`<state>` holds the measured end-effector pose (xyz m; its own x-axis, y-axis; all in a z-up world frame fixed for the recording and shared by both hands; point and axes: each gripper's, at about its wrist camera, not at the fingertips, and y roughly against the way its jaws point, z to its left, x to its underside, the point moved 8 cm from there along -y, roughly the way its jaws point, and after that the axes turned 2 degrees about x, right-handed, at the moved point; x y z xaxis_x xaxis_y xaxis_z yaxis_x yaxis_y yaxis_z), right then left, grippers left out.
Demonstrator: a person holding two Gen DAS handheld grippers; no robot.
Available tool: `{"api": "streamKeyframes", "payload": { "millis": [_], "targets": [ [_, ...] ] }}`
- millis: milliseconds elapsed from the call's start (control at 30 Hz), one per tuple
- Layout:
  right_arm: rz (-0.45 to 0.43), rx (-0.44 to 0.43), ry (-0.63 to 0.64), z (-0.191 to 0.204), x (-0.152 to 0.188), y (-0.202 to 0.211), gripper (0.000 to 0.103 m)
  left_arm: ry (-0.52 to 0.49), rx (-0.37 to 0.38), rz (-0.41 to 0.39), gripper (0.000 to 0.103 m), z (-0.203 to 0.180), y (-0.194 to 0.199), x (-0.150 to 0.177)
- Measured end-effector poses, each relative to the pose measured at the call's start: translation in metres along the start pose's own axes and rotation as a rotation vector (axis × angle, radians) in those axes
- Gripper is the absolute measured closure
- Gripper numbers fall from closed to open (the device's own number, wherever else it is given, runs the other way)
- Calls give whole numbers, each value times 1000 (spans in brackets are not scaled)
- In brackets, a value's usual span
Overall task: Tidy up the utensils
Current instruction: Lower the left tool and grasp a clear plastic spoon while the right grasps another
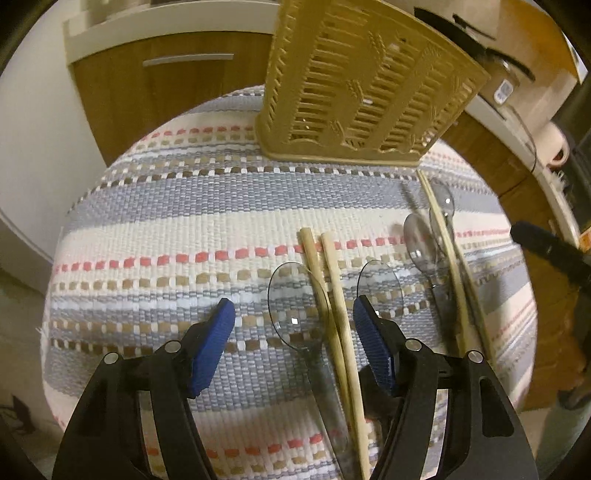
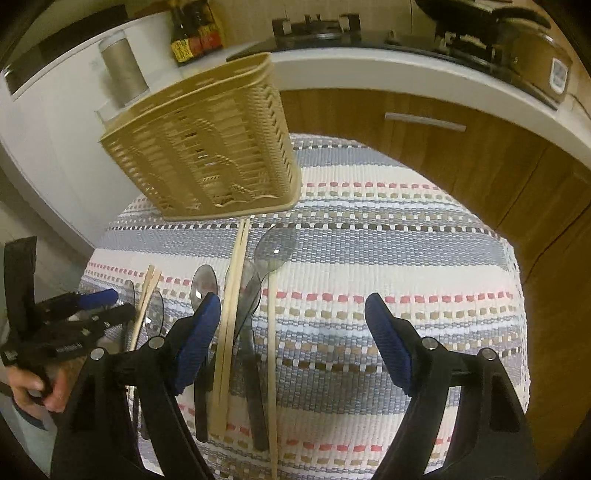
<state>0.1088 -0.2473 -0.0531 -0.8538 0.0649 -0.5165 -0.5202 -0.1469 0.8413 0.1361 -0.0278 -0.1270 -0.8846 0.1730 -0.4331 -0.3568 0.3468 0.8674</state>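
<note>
A tan slatted utensil basket (image 1: 365, 85) stands at the far side of a striped woven mat (image 1: 166, 229); it also shows in the right wrist view (image 2: 207, 158). Clear plastic spoons (image 1: 295, 306) and wooden chopsticks (image 1: 340, 306) lie on the mat between the jaws of my open left gripper (image 1: 293, 314). More spoons (image 2: 275, 247) and chopsticks (image 2: 231, 314) lie under my open right gripper (image 2: 293, 317), mostly by its left finger. The left gripper (image 2: 92, 306) shows at the left of the right wrist view. Both grippers are empty.
Wooden cabinets (image 2: 461, 147) with a white counter (image 2: 369, 70) run behind the mat. A sauce bottle (image 2: 192, 33), a metal cup (image 2: 122, 70) and a stove with a pot (image 2: 517, 48) stand on the counter. The mat's right half (image 2: 406, 240) holds no utensils.
</note>
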Motion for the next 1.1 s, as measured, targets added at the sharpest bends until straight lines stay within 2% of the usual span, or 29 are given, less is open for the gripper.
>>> {"api": "streamKeyframes", "payload": {
  "millis": [133, 200, 333, 400, 533, 700, 833, 1100],
  "targets": [
    [78, -25, -9, -1, -7, -15, 35, -33, -51, 15, 47, -1, -6, -5],
    [126, -60, -27, 0, -9, -24, 40, -44, -77, 17, 54, -1, -6, -7],
    [174, -108, -49, 7, -12, -33, 41, -66, -132, 9, 71, 0, -9, -13],
    [182, -125, -43, 13, -13, -35, 44, -62, -120, 5, 71, 2, -7, -12],
    [182, -76, -51, 10, -28, -37, 44, -50, -98, -5, 72, 4, -4, -14],
    [259, -62, -143, -5, -35, -58, 65, -21, -53, -23, 72, 11, 2, -14],
    [295, -65, -185, -9, -39, -71, 65, -22, -41, -32, 72, 14, 4, -15],
    [326, 7, -168, -3, -49, -88, 65, -32, -47, -50, 72, 15, 9, -15]
  ]
}}
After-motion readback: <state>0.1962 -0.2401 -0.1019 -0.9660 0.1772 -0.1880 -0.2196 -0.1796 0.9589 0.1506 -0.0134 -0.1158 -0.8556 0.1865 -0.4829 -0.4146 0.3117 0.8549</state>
